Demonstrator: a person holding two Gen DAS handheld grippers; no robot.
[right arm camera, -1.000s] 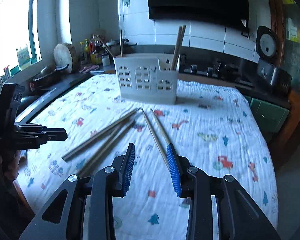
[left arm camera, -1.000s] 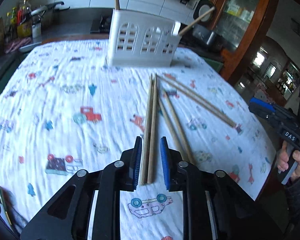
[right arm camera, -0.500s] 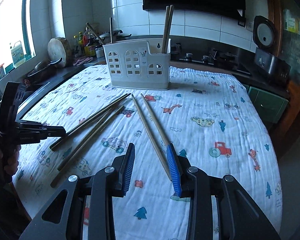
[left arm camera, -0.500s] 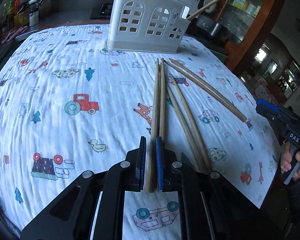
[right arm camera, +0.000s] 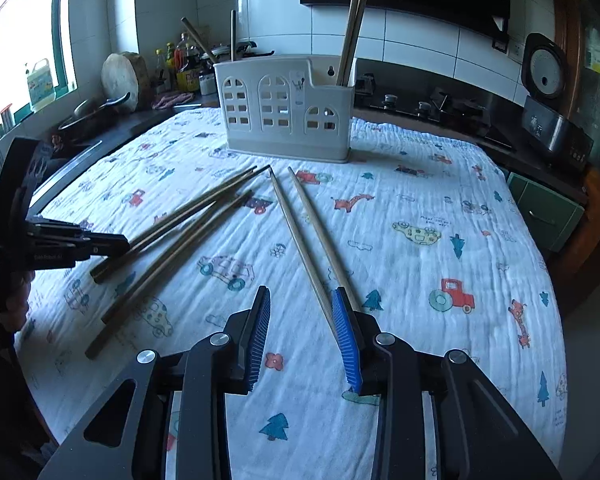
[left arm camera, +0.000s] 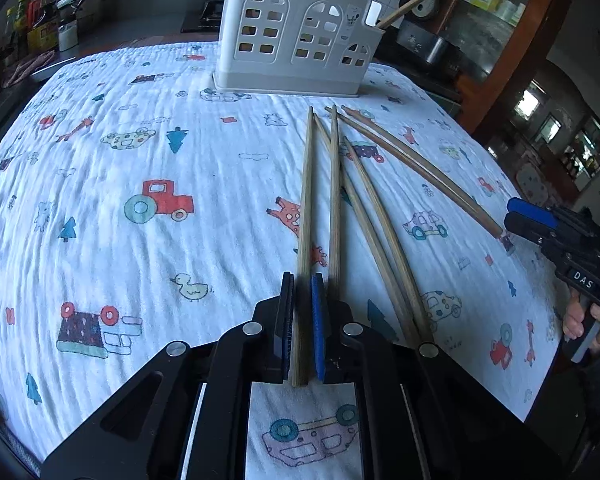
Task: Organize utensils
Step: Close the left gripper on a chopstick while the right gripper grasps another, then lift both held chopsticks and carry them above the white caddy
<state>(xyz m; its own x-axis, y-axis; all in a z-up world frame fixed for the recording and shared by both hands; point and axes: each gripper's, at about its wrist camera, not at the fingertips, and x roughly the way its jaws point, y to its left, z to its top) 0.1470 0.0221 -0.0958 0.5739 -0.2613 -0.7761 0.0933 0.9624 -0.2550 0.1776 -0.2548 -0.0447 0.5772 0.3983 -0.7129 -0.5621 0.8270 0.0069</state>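
Left tool [left arm camera: 302,320] pressed together on one chopstick [left arm camera: 305,216], pinching its near end; the stick runs forward over the patterned cloth [left arm camera: 160,160] toward the white utensil caddy [left arm camera: 296,40]. A second chopstick [left arm camera: 334,200] lies just right of the tool, outside the pads. Further right, two more pairs fan out on the counter. Right tool [right arm camera: 302,336] spread wide, holding nothing; a pale chopstick pair [right arm camera: 304,240] lies ahead, its near ends hidden behind the right pad [right arm camera: 348,344]. Caddy tops cut off in the left view; contact between the loose sticks hard to tell.
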